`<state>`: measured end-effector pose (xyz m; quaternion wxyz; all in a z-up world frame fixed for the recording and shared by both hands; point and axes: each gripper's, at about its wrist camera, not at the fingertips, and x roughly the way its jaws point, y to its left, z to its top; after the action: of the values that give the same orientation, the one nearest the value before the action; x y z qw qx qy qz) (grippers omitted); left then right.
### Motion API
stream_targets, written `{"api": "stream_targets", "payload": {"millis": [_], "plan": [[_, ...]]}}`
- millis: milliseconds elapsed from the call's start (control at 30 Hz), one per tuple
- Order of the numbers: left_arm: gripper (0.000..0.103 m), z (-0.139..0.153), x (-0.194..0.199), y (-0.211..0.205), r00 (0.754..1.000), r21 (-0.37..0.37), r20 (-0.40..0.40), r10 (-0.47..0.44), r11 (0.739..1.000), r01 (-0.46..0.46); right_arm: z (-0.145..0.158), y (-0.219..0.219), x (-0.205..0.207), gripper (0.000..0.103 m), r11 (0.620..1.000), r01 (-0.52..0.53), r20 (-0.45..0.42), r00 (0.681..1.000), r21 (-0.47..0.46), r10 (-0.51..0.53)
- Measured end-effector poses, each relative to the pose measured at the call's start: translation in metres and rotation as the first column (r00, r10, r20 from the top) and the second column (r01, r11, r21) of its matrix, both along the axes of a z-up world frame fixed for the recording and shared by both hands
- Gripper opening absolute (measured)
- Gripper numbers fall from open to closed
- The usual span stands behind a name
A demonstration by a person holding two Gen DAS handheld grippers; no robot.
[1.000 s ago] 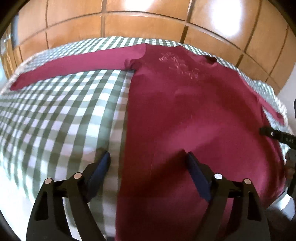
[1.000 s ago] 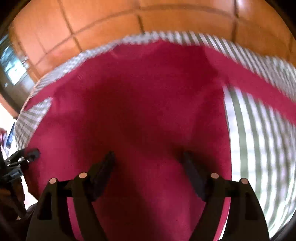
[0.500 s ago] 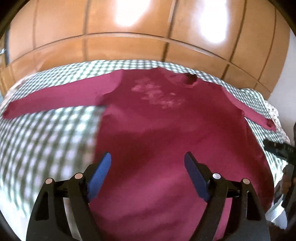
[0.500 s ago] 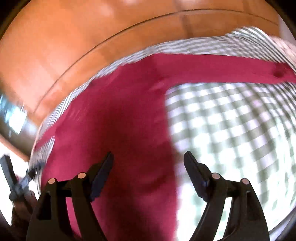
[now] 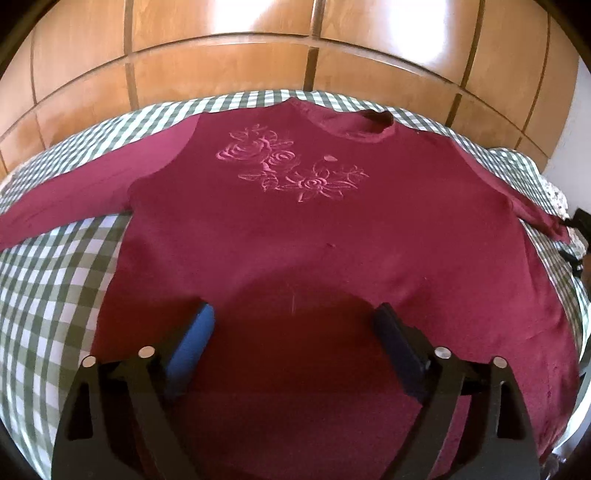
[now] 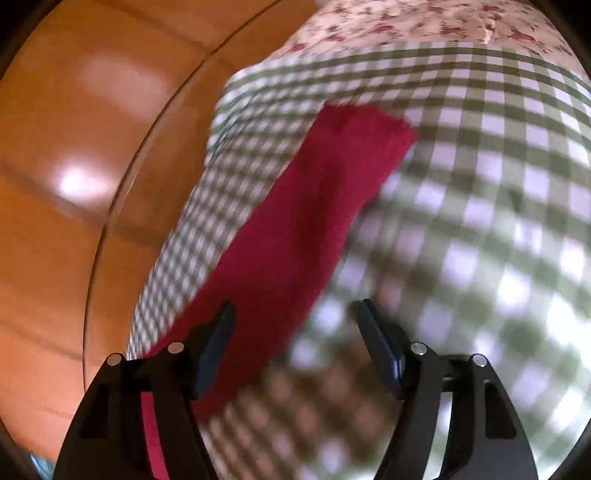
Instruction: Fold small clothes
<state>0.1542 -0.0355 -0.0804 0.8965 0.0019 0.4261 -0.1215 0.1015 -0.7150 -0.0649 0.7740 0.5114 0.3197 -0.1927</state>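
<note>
Right gripper (image 6: 293, 332) swung off the sweater's (image 5: 314, 240) body toward the sleeve (image 6: 314, 206), jaws closing slightly; left gripper (image 5: 293, 332) centred over the hem, jaws opening.

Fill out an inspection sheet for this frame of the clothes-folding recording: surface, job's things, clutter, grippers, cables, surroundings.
Surface: green-and-white checked cloth; a floral fabric shows beyond its far edge.
Job's things: maroon long-sleeved top lying flat, unfolded, front up with a rose design, both sleeves spread out; the right-side sleeve lies straight on the cloth.
Clutter: nothing seen.
Grippers: left gripper open over the top's lower body, jaws just opened wider, nothing between them; right gripper open above the sleeve, jaws just narrowed, not pinching the fabric.
Cables: nothing seen.
Surroundings: glossy wooden panelling behind the surface.
</note>
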Motion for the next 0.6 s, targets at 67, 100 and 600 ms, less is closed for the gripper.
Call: {"api": "stream_targets", "payload": {"millis": [67,100,600], "plan": [[0.093,-0.001,0.001,-0.001,1.0,0.0,-0.004,-0.003,1.0,0.003,0.001,-0.013,0.012,0.067,1.0,0.025,-0.013,1.0,-0.007,-0.025],[0.094,-0.002,0.002,-0.001,1.0,0.0,-0.006,-0.004,1.0,0.004,0.004,-0.018,0.018,0.065,0.999,0.031,-0.023,0.999,-0.017,-0.031],[0.097,-0.004,0.004,0.0,1.0,-0.017,-0.007,-0.013,1.0,0.013,0.088,0.091,0.096,0.008,0.83,-0.358,-0.106,0.932,-0.428,0.347]]}}
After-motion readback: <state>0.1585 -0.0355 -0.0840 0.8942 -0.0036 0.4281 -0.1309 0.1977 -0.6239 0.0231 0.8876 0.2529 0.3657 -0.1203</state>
